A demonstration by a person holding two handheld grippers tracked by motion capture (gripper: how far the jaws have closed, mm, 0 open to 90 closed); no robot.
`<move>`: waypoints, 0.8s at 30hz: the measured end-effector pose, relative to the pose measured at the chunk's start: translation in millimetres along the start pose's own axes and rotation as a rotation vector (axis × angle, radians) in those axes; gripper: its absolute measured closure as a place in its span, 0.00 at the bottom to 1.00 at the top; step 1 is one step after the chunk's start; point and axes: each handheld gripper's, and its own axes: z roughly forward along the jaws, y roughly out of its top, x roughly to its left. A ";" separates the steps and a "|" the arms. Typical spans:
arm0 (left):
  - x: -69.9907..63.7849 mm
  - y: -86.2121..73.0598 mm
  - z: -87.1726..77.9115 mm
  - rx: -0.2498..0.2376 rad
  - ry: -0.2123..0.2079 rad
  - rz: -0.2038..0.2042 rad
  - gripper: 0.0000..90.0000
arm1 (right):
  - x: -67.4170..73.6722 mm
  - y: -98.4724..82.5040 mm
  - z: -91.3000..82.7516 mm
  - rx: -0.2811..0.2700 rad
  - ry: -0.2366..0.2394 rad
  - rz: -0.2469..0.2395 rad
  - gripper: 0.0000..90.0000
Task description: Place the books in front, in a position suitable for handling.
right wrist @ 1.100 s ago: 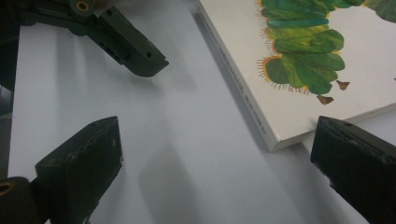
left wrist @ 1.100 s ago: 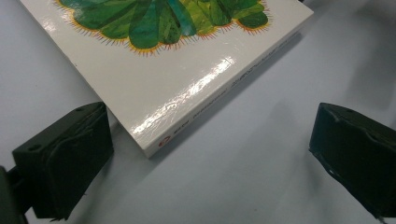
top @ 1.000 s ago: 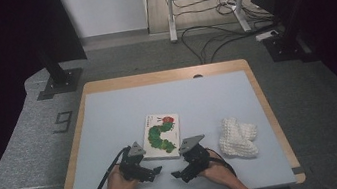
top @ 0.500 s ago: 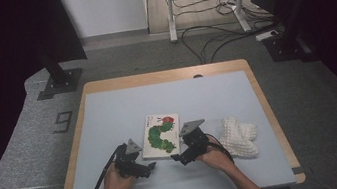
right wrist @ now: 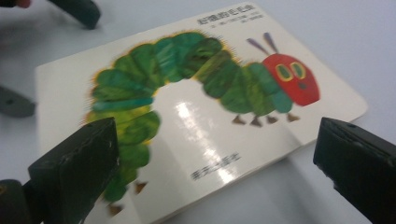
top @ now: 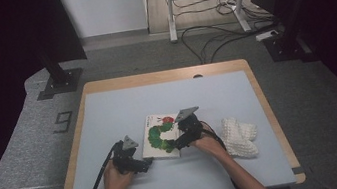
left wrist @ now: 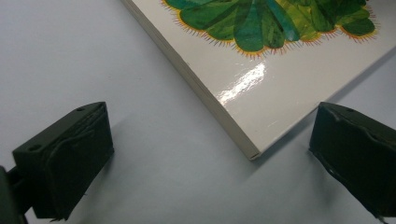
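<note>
A white board book [top: 157, 126] with a green caterpillar on its cover lies flat on the pale blue table top [top: 167, 99]. My left gripper [top: 142, 165] rests low at the book's near left corner. In the left gripper view its jaws [left wrist: 210, 135] stand open with that corner of the book [left wrist: 280, 79] between them, untouched. My right gripper [top: 179, 141] hovers at the book's right edge. Its jaws [right wrist: 215, 144] have just been opening and stand wide over the cover [right wrist: 196, 107], pressing nothing. The left gripper [right wrist: 46, 56] shows beyond the book's far corner there.
A crumpled white cloth [top: 239, 137] lies right of the book, just past my right hand. The table's wooden rim [top: 163, 76] frames the top. Black stands [top: 58, 65] and cables [top: 218, 36] are on the floor behind.
My right gripper has moved away from the table's near edge, up along the book's right side. The left gripper has stayed near the book's near left corner.
</note>
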 end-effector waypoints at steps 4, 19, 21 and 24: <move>-0.5 -0.1 0.2 0.000 0.003 0.002 0.00 | -8.0 3.9 7.3 -0.003 -0.010 0.013 0.00; -3.9 -0.5 0.7 0.007 0.017 0.013 0.00 | -41.3 15.3 32.0 -0.002 -0.003 0.074 0.00; -3.8 -0.5 0.7 0.008 0.017 0.012 0.00 | -44.1 16.7 34.6 0.006 0.014 0.088 0.00; -3.9 -0.5 0.7 0.008 0.017 0.012 0.00 | -45.0 17.6 35.6 0.012 0.020 0.090 0.00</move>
